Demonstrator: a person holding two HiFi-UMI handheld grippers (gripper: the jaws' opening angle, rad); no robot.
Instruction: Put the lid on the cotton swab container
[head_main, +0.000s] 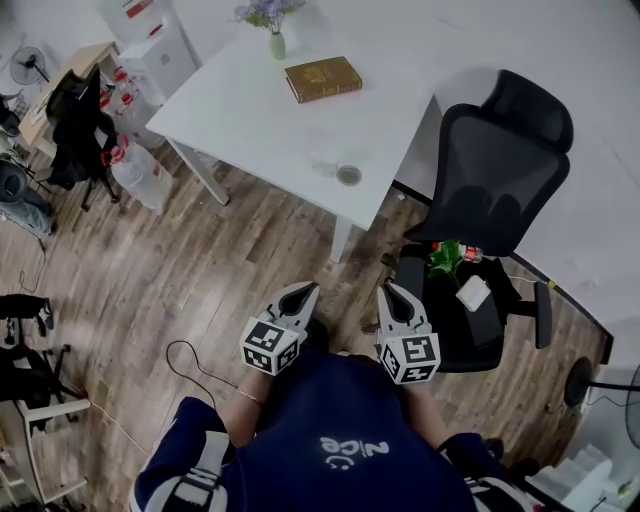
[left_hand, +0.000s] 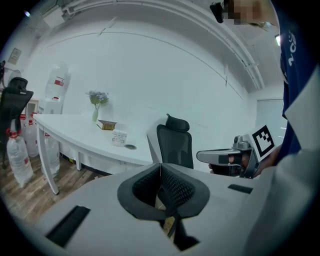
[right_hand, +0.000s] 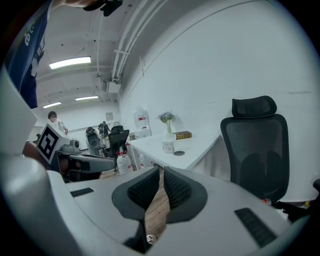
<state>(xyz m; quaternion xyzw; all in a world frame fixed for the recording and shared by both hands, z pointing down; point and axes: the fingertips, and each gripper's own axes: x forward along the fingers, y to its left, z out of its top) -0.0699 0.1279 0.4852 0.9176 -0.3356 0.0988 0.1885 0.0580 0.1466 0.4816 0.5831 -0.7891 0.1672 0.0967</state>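
The clear cotton swab container (head_main: 325, 160) stands on the white table (head_main: 250, 110), far ahead of me. Its round lid (head_main: 349, 175) lies flat on the table just right of it, apart from it. In the left gripper view the container (left_hand: 119, 138) and lid (left_hand: 130, 147) show small near the table's edge; the right gripper view shows the container (right_hand: 168, 146) and lid (right_hand: 179, 153) too. My left gripper (head_main: 308, 288) (left_hand: 160, 167) and right gripper (head_main: 388, 288) (right_hand: 161, 170) hang close to my chest over the wooden floor. Both are shut and hold nothing.
A brown book (head_main: 322, 78) and a flower vase (head_main: 276, 40) sit at the table's far side. A black office chair (head_main: 500, 160) stands right of the table. A lower seat (head_main: 475, 330) with a plant and a white item is beside my right gripper. Water bottles (head_main: 135, 170) stand at the left.
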